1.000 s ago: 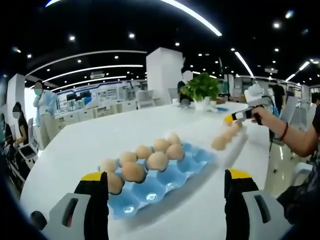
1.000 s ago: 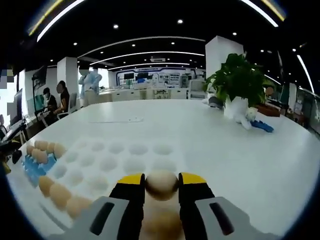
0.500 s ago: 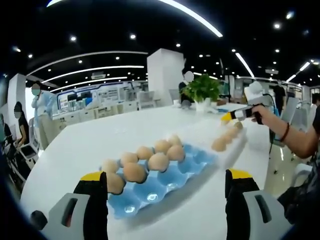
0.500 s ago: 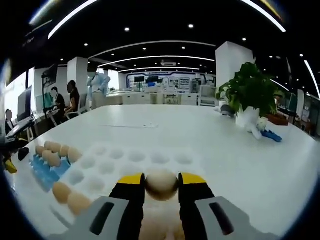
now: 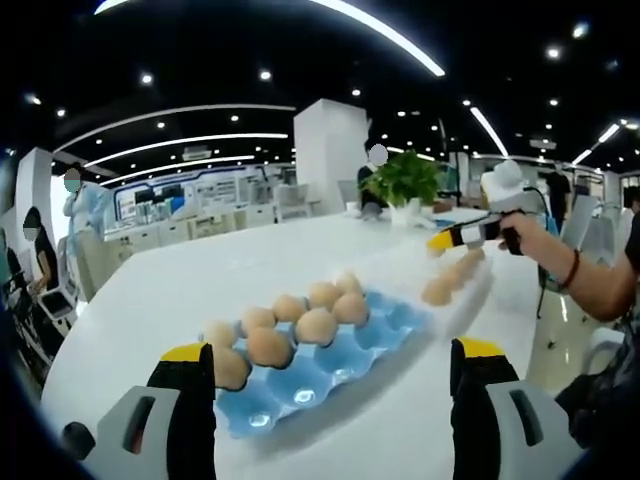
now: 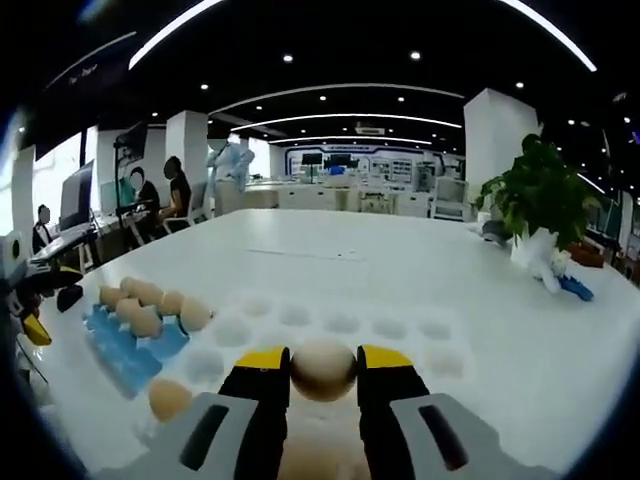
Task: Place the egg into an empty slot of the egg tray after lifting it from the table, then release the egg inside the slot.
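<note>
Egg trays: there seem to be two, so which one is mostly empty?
The white tray has mostly bare slots, with the right gripper holding an egg above it. The blue tray carries a cluster of eggs.

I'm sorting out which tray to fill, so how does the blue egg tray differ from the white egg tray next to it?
The blue egg tray is vivid blue; the white egg tray nearly matches the table. The blue one has eggs filling its far rows, with the near slots bare; the white one shows mostly empty slots, with a few eggs at one end. Both are dimpled trays lying flat, side by side.
</note>
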The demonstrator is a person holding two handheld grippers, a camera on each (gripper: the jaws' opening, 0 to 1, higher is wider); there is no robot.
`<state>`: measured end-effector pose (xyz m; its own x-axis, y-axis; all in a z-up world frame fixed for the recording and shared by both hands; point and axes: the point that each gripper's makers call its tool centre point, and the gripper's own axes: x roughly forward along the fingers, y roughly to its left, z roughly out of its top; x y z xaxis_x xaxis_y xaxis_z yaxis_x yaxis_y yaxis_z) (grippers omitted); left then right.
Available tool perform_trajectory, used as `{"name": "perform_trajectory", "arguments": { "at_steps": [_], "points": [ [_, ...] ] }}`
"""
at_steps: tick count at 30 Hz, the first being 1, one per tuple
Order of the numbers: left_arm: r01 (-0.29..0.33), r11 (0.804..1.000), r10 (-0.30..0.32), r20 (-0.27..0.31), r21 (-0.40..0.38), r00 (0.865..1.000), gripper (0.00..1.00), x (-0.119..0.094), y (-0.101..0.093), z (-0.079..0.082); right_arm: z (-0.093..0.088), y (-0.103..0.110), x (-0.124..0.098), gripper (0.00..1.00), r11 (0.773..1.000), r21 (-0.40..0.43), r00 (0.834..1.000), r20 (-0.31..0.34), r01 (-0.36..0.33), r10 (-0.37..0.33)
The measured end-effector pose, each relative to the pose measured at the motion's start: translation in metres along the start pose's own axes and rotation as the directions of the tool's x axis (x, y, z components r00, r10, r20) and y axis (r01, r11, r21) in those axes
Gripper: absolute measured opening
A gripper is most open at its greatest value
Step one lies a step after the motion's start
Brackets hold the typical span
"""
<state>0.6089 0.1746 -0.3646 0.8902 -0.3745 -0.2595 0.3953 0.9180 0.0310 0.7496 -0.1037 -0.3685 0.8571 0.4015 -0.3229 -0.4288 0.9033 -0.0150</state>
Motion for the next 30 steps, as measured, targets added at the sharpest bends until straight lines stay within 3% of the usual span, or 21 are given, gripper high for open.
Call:
{"name": "perform_trajectory", "arguments": {
  "at_steps": [16, 30],
  "points": [
    [-0.003, 1.0, 0.003, -0.007, 0.001, 1.0, 1.0, 0.0, 0.001, -0.003, 0.011, 0.063, 0.012, 0.27, 0.99, -0.017, 0.99, 0.024, -0.139, 0.139],
    [-0.012, 1.0, 0.012, -0.008, -0.003, 1.0, 1.0, -0.003, 0.004, -0.004, 0.014, 0.124, 0.022, 0.27, 0.962, -0.047, 0.962, 0.025, -0.27, 0.272]
  ]
}}
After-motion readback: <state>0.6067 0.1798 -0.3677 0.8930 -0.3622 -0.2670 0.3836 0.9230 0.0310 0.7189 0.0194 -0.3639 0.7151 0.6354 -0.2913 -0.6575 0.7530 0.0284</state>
